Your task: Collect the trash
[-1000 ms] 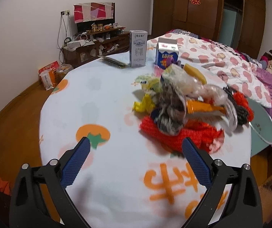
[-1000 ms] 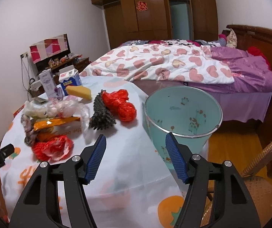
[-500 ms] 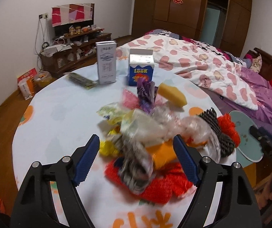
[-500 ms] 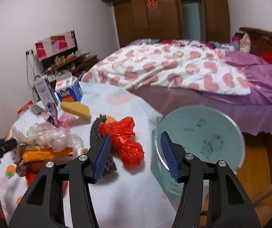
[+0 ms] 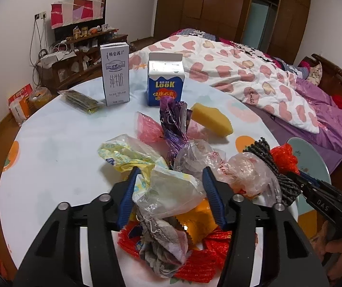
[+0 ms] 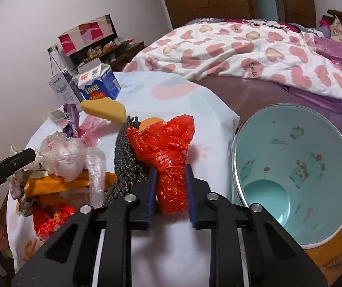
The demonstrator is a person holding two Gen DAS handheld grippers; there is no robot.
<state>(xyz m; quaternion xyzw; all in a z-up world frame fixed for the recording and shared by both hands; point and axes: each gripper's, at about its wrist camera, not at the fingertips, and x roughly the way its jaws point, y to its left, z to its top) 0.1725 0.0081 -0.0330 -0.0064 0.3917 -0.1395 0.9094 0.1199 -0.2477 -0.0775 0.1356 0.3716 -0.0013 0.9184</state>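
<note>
A heap of trash lies on the round table (image 5: 58, 143). In the left wrist view my left gripper (image 5: 171, 168) is closing its jaws. Both blue pads touch a pale crumpled plastic bag (image 5: 171, 191) on top of the heap. In the right wrist view my right gripper (image 6: 171, 167) is closing its jaws too, and its pads squeeze a red plastic bag (image 6: 168, 148). That red bag (image 5: 284, 157) lies at the table's right edge, beside a grey knitted bundle (image 6: 125, 157). A teal bin (image 6: 302, 143) stands just right of the table.
Two milk cartons (image 5: 115, 74) (image 5: 165, 82), a yellow sponge (image 5: 212, 122) and green packets (image 5: 80, 99) stand farther back on the table. An orange wrapper (image 5: 197, 220) and red netting (image 5: 199, 263) lie under the heap. A bed (image 5: 254, 71) sits behind, with a wooden shelf (image 5: 75, 57) at the left.
Both grippers moved forward into the heap and narrowed their jaws. The left one now brackets the pale bag, and the right one has closed on the red bag.
</note>
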